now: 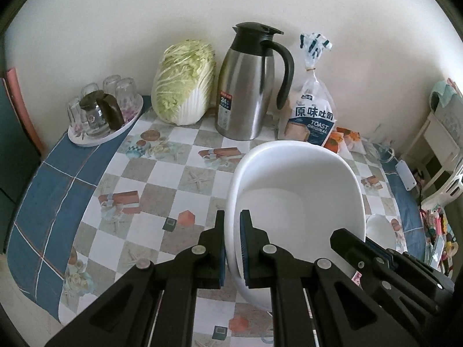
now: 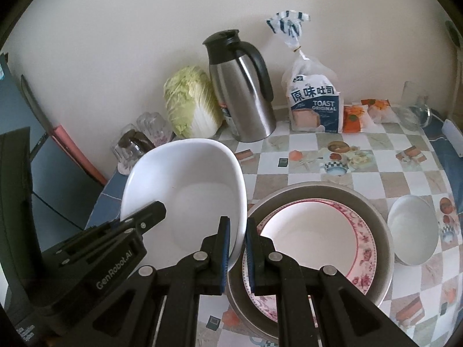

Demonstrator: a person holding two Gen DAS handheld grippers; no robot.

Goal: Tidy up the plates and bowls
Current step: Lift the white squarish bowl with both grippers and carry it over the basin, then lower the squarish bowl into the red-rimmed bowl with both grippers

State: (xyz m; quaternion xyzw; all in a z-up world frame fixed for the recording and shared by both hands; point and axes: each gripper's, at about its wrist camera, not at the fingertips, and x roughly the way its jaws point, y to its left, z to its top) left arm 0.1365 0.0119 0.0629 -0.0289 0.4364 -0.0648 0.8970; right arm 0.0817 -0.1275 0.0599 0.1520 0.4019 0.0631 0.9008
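right wrist view, checkered tablecloth [image 2: 361, 179], cream wall [image 2: 130, 43]

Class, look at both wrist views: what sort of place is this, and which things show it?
Most likely a home dining or kitchen table: a thermos jug, a napa cabbage and a bag of toast stand on a tile-patterned tablecloth against a plain wall.

A plain cream wall [image 1: 144, 14] backs the checkered-cloth table [image 1: 162, 173].

I am counting two white bowls: a large one [image 2: 185, 190] at centre left and a small one [image 2: 412, 230] at far right. I am seeing one flowered plate [image 2: 312, 231], one metal basin [image 2: 376, 219], one jug [image 2: 243, 92], one cabbage [image 2: 189, 104], one bread bag [image 2: 314, 102].
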